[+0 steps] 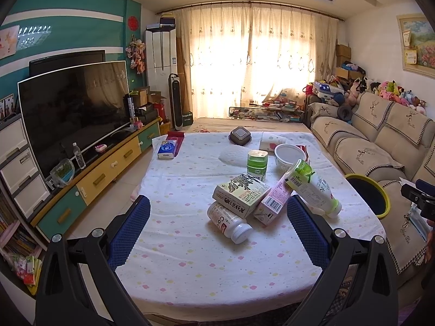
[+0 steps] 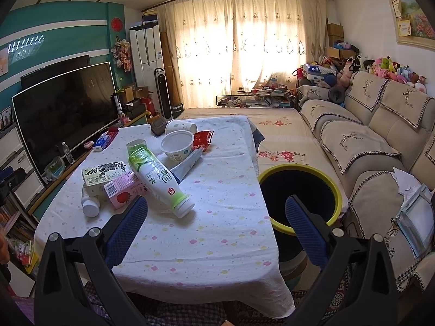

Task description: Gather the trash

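Jaws of both the left gripper (image 1: 217,217) and the right gripper (image 2: 216,214) stand wide apart, empty, above the table (image 1: 190,258). Nothing is collected yet; this looks like the approach. The green-labelled bottle (image 2: 157,179) lies tilted on the carton pile, cap toward the near edge, long axis diagonal. Next: grip across it, then carry to the yellow-rimmed bin (image 2: 299,187) beside the table.
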The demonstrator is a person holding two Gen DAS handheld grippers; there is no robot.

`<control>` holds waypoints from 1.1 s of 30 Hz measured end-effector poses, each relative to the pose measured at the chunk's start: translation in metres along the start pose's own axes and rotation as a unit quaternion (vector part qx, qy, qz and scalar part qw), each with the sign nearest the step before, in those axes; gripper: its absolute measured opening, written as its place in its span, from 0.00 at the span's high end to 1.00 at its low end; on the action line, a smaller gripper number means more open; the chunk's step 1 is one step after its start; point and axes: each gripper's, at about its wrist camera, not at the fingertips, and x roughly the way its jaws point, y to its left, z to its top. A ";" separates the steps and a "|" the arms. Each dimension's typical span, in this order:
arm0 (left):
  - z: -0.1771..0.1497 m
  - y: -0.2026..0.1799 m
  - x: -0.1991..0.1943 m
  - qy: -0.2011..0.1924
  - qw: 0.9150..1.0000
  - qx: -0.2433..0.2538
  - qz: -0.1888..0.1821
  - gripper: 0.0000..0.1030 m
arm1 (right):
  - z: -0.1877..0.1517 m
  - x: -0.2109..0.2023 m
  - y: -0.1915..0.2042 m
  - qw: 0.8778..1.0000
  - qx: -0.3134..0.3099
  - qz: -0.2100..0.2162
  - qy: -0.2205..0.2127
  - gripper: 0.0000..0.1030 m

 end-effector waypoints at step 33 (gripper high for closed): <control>-0.004 -0.005 0.008 0.006 1.000 0.001 -0.008 0.04 | -0.004 0.022 0.000 0.999 0.006 0.026 0.031 0.06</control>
